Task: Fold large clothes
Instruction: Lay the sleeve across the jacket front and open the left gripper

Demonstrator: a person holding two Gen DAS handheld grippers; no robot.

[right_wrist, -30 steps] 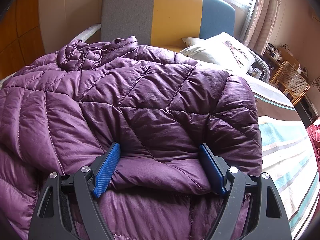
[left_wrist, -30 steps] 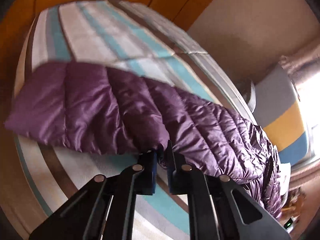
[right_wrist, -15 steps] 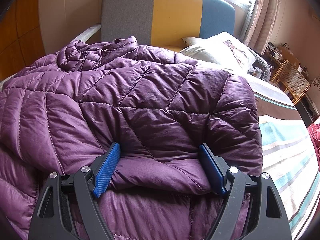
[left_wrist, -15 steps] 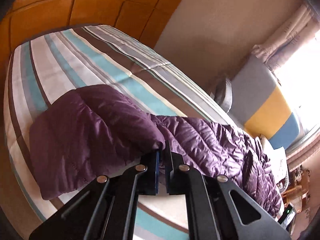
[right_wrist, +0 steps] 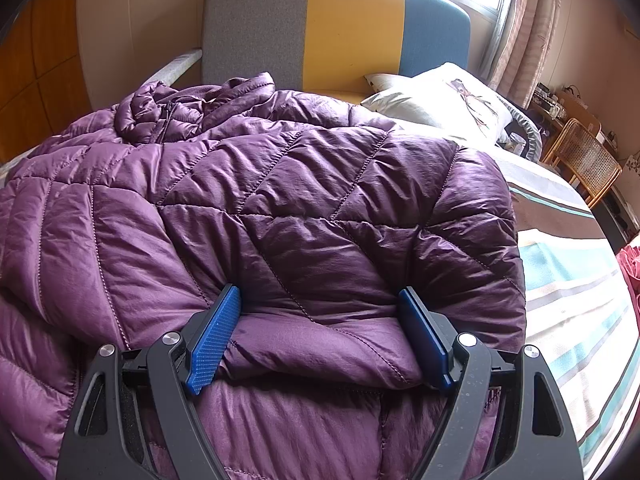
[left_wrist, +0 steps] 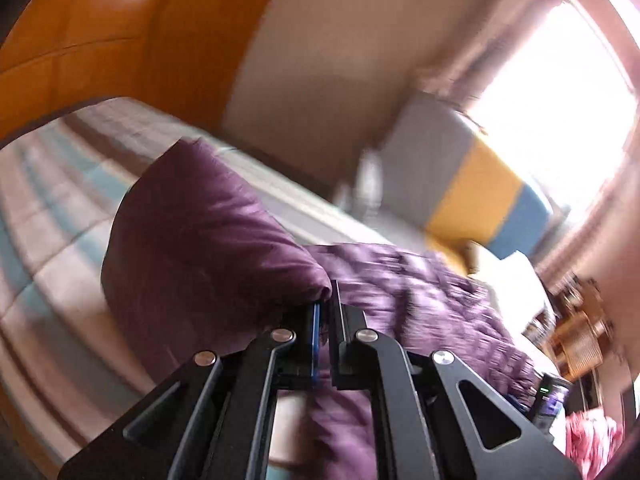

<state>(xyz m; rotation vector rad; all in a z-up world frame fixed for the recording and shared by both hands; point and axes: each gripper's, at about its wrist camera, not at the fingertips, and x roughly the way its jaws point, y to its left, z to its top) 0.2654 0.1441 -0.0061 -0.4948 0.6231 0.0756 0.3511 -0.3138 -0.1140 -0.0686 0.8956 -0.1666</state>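
A purple quilted down jacket [right_wrist: 280, 184] lies spread over the striped bed cover [right_wrist: 572, 280], its collar toward the headboard. My right gripper [right_wrist: 320, 294] rests on the jacket with its jaws wide, open, and a puffy fold bulges between the blue pads [right_wrist: 216, 336]. In the blurred left wrist view, my left gripper [left_wrist: 325, 300] is shut on the edge of the jacket [left_wrist: 192, 248]. It holds that end up off the bed cover [left_wrist: 52, 216], and the lifted part hangs as a rounded flap to the left of the fingers.
A grey, yellow and blue headboard [right_wrist: 352, 28] stands at the far end, with a pale pillow [right_wrist: 440, 96] beside it. A wicker chair [right_wrist: 588, 160] and clutter sit at the right. Orange wood panelling [left_wrist: 100, 40] lines the left wall. Pink cloth [left_wrist: 588, 440] lies at the bed's edge.
My left gripper has risen and swung toward the headboard with the jacket's edge in it, so that end has come off the bed and bunched up. The right gripper has not moved.
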